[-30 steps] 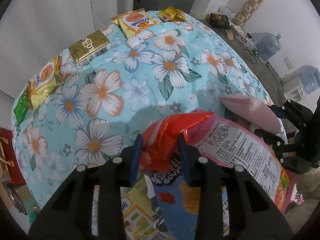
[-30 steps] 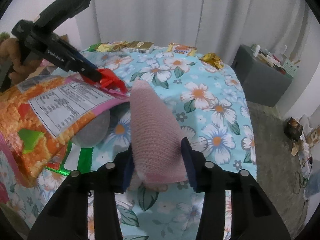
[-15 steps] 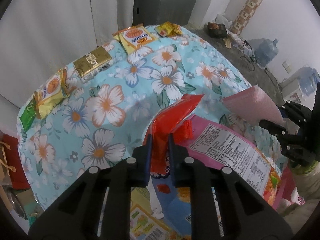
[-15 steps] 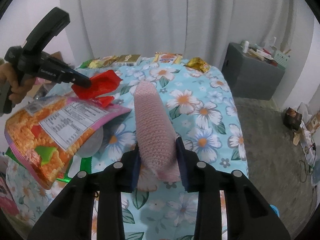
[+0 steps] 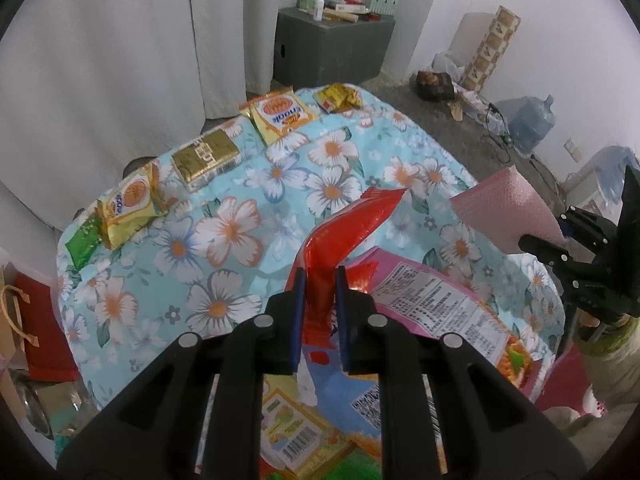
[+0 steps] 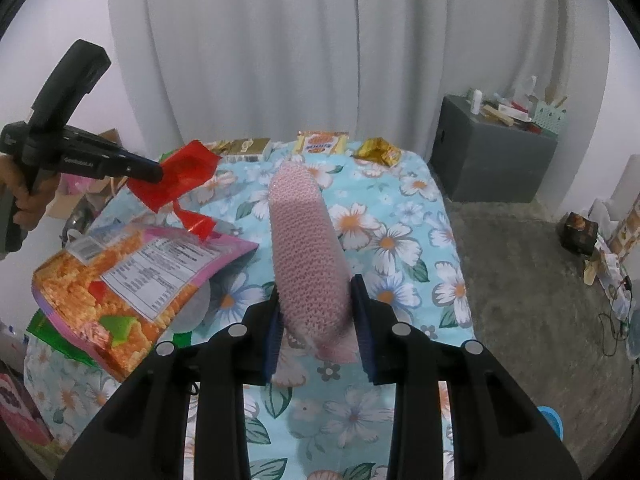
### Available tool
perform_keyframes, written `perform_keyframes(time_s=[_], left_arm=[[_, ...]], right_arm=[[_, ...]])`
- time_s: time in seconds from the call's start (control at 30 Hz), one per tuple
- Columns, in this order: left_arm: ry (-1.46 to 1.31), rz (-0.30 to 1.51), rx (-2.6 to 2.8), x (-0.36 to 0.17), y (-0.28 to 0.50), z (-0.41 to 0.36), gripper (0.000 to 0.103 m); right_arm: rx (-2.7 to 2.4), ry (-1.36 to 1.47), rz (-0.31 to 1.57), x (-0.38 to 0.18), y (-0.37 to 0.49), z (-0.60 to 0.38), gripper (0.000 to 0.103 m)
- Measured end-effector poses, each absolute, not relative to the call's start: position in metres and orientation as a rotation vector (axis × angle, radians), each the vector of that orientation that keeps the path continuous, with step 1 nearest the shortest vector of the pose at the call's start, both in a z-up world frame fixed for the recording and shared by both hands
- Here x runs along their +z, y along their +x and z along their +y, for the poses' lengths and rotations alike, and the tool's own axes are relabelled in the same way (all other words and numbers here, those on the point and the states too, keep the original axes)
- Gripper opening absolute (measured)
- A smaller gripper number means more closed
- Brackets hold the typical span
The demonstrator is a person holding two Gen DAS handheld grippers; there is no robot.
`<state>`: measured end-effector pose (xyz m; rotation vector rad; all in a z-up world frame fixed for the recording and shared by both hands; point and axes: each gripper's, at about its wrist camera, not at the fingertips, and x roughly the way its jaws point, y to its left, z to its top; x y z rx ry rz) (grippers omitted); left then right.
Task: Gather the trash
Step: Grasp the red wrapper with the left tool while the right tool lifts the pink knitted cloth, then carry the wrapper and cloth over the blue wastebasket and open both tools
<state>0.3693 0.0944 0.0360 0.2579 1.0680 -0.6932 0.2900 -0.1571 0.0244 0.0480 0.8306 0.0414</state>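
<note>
My left gripper is shut on a red foil wrapper and holds it in the air above the floral tablecloth; the wrapper also shows in the right wrist view. My right gripper is shut on a pink foam net sleeve, lifted off the table; the sleeve also shows in the left wrist view. A large pink and orange snack bag lies below the red wrapper at the table's near left.
Several snack packets lie along the far table edge: a gold box, yellow packs, a green packet and a crumpled gold wrapper. A grey cabinet stands beyond the table. Water jugs are on the floor.
The left gripper closed on the red wrapper and lifted it off the snack bag. The right gripper rose with the pink sleeve.
</note>
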Motion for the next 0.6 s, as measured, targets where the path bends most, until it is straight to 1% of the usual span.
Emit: perform_keyframes(time_s=[0.27,0.6], left_arm=[[0.241,0.995,-0.709,0.069,0.350,0.095,0.012],[0.233,0.891,-0.735,0.114,0.307,0.083,0.012]], right_arm=[[0.030,0.055,0.786,0.043,0.276,-0.160,0.031],[-0.001,0.116,0.720,0.065,0.240,-0.179,0.031]])
